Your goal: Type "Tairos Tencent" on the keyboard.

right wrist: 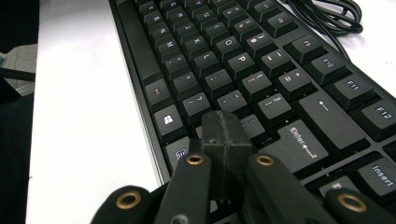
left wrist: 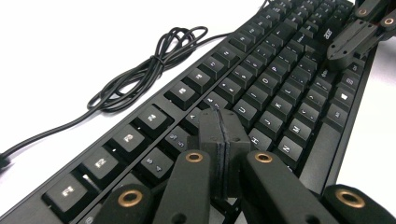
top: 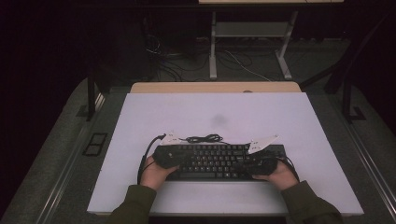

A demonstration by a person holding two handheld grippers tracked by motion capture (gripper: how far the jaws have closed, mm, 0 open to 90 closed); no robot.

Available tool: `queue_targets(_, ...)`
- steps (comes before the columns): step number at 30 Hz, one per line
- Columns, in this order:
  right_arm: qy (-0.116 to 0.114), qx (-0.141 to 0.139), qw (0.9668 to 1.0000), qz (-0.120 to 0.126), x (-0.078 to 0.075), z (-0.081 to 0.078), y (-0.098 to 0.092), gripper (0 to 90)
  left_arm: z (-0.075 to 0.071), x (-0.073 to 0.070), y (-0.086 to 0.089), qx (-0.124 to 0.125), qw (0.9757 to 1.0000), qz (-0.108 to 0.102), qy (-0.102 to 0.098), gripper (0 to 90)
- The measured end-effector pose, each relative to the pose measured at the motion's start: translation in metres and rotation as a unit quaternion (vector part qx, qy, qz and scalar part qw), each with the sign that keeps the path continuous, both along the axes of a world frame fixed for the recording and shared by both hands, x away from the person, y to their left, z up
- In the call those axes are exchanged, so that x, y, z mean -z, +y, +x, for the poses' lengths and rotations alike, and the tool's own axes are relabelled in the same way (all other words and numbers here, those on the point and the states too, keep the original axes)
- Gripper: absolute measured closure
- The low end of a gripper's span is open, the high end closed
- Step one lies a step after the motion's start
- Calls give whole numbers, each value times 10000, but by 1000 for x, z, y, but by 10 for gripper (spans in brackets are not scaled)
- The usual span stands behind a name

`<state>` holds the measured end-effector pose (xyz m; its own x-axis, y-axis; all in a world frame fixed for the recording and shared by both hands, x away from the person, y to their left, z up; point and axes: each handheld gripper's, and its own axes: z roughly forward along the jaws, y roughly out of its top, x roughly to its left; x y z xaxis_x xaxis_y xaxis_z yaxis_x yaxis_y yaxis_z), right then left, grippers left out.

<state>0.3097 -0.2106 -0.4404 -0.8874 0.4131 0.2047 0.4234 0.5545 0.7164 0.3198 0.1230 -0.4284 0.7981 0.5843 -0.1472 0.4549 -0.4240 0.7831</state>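
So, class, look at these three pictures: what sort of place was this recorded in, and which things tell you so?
Probably a lab or workshop set up for recording, not a home. A plain white table holds just a black keyboard and its bundled cable; behind it stand a bare metal desk frame and loose floor cables in a dark room.

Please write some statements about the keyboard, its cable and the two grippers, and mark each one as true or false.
1. The keyboard is black. True.
2. The left gripper has its jaws wide open. False: the jaws are shut together, with nothing between them.
3. The cable lies in a bundle on the table beside the keyboard. True.
4. The right gripper holds the cable. False: its jaws are shut and empty, over the keys near Enter.
5. The table is white. True.
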Motion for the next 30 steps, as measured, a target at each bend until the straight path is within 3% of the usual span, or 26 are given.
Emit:
queue_targets(13,18,2,10000,15,0,0,0,893,-4,-2,20,-148,9998,-99,-85,673)
queue_targets(20,18,-4,10000,22,0,0,0,894,-6,0,32,-301,9992,-136,-222,490)
queue_targets(25,-13,-1,10000,32,-3,0,0,892,-6,1,32,-314,9992,-132,-219,454)
queue_targets(30,-69,49,9995,290,-10,0,-3,891,-7,2,32,-298,9993,-96,-225,437)
